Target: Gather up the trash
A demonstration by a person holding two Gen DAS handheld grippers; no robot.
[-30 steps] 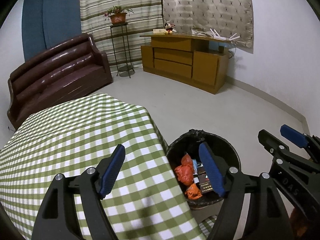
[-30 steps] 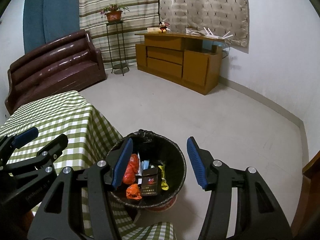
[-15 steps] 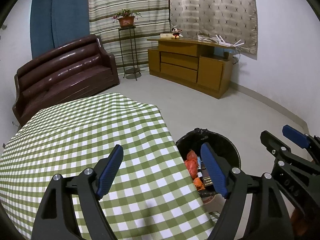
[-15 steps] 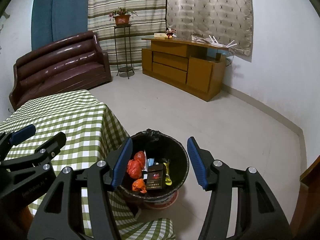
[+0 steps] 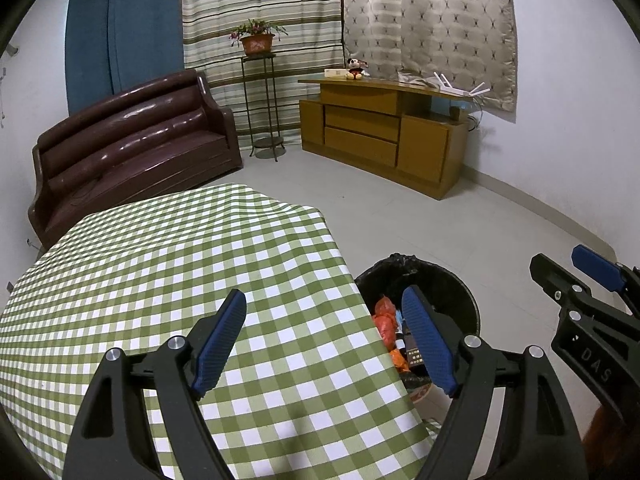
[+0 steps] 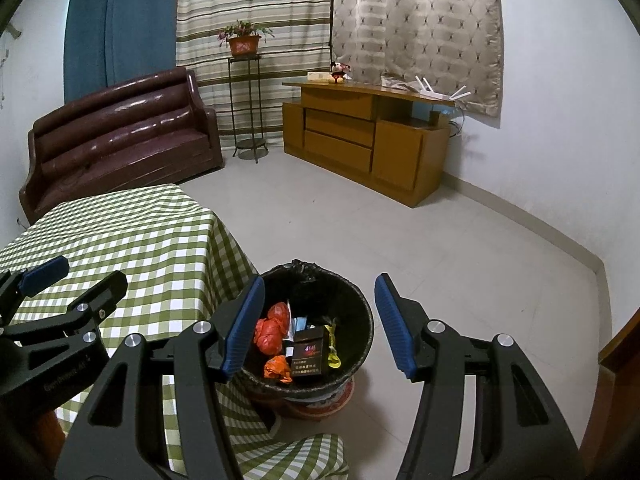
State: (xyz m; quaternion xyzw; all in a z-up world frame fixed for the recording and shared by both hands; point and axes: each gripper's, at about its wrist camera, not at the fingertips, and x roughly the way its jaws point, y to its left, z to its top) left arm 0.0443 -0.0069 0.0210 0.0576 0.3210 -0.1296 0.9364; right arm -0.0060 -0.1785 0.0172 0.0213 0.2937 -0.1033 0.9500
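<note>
while beside table edge [image 6: 224, 232], trash bin [image 6: 366, 320]

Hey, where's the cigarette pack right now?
In the right wrist view the cigarette pack lies inside the black trash bin on the floor, beside the checkered table, just right of the orange wrappers.

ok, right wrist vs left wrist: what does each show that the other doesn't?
Right wrist only: the whole inside of the black-lined round trash bin, with the dark cigarette pack and yellow wrapper.
Left wrist only: most of the green-checked tablecloth, whose edge hides part of the bin.
Both: orange crumpled trash, brown sofa, wooden cabinet, and both grippers' jaws open and empty.
</note>
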